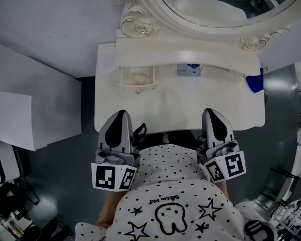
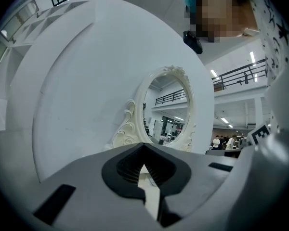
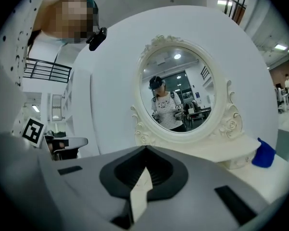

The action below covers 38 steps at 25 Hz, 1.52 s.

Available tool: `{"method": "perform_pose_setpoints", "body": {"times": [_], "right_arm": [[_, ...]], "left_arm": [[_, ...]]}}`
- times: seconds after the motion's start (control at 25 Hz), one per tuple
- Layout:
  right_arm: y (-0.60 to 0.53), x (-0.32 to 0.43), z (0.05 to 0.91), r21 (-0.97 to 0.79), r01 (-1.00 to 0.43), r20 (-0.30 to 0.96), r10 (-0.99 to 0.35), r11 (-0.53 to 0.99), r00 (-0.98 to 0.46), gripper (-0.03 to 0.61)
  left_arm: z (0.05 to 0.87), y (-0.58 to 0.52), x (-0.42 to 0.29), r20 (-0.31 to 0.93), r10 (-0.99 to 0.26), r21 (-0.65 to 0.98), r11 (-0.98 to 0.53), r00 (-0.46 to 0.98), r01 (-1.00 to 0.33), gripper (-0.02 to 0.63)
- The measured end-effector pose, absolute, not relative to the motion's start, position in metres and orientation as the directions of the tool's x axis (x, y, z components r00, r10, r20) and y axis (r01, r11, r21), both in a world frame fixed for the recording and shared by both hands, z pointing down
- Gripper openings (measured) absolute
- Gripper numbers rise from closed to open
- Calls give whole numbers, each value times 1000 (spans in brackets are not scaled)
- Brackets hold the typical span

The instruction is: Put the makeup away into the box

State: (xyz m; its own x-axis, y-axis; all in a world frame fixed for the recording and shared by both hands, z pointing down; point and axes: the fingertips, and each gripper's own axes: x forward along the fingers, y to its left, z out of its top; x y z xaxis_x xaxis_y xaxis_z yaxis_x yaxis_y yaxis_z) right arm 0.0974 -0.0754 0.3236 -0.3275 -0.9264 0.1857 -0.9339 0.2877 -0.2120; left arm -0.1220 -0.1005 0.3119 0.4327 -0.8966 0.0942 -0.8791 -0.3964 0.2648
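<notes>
A white vanity table (image 1: 140, 109) with an oval mirror (image 1: 226, 4) stands in front of me. Under its shelf lies a small white item with a blue label (image 1: 189, 69). A small drawer (image 1: 136, 78) at the left holds something pale. My left gripper (image 1: 121, 115) and right gripper (image 1: 210, 113) hover at the table's near edge, close to my body, both shut with nothing between the jaws. In the left gripper view the left gripper (image 2: 143, 148) points at the mirror frame (image 2: 127, 131). In the right gripper view the right gripper (image 3: 145, 150) faces the mirror (image 3: 176, 88).
A blue object (image 1: 255, 82) sits at the table's right end, also seen as the blue object (image 3: 264, 154) in the right gripper view. White panels (image 1: 20, 114) lie on the floor at the left. Chair or stand legs (image 1: 291, 185) crowd the lower right.
</notes>
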Motion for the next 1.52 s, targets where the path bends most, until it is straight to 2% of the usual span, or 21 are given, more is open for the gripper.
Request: {"method": "perform_pose_setpoints", "body": {"times": [0.84, 1.52], "right_arm": [[-89, 83, 326, -219, -910, 192, -899, 351, -393, 8], [-93, 82, 330, -211, -912, 212, -895, 351, -393, 8]], "left_arm": [[310, -100, -124, 100, -912, 262, -362, 399, -894, -2], [312, -104, -124, 106, -908, 266, -368, 406, -891, -2]]}}
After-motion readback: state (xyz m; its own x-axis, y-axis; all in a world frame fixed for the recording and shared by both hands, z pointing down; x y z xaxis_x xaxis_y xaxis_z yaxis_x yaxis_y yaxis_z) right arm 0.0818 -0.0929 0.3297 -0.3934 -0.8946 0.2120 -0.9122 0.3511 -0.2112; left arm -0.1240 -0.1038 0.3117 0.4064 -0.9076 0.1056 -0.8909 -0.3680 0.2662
